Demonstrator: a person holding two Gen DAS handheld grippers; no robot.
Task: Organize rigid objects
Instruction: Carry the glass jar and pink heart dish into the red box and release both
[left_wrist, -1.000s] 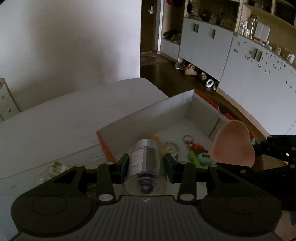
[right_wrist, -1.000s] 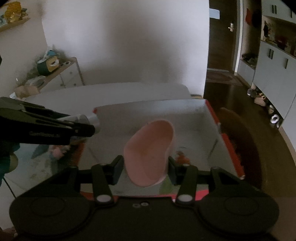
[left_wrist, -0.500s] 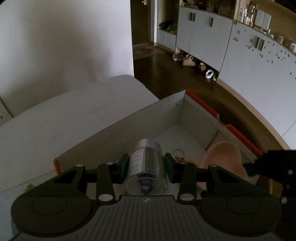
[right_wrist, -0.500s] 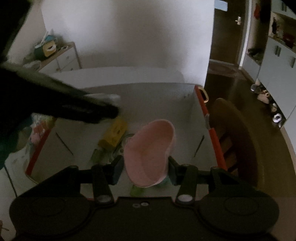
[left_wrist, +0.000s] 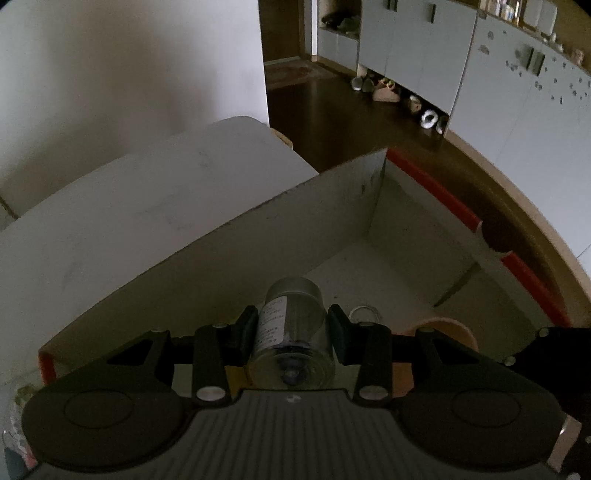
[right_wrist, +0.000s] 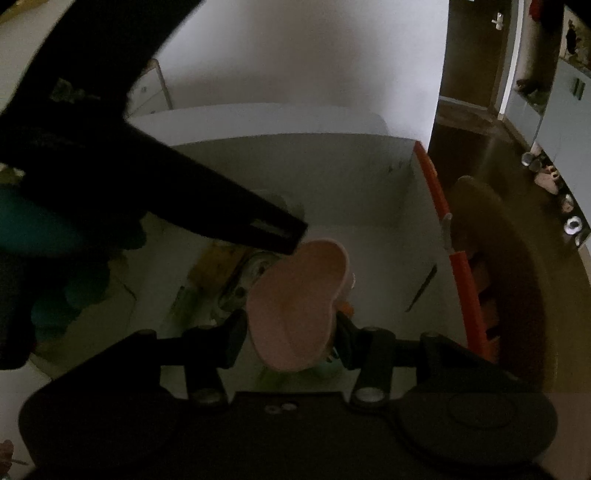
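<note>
Both grippers have dropped further into the white box (left_wrist: 369, 206) since a second ago: left gripper (left_wrist: 293, 332) clamped on the clear bottle (left_wrist: 291, 332), right gripper (right_wrist: 291, 328) clamped on the pink heart-shaped dish (right_wrist: 297, 302). I'd watch the left gripper's finger crossing just above the dish's far rim; lowering more could knock it

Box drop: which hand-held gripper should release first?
Probably right. Its pink heart dish hangs low over the box floor; the left's bottle sits nearer the side wall.
</note>
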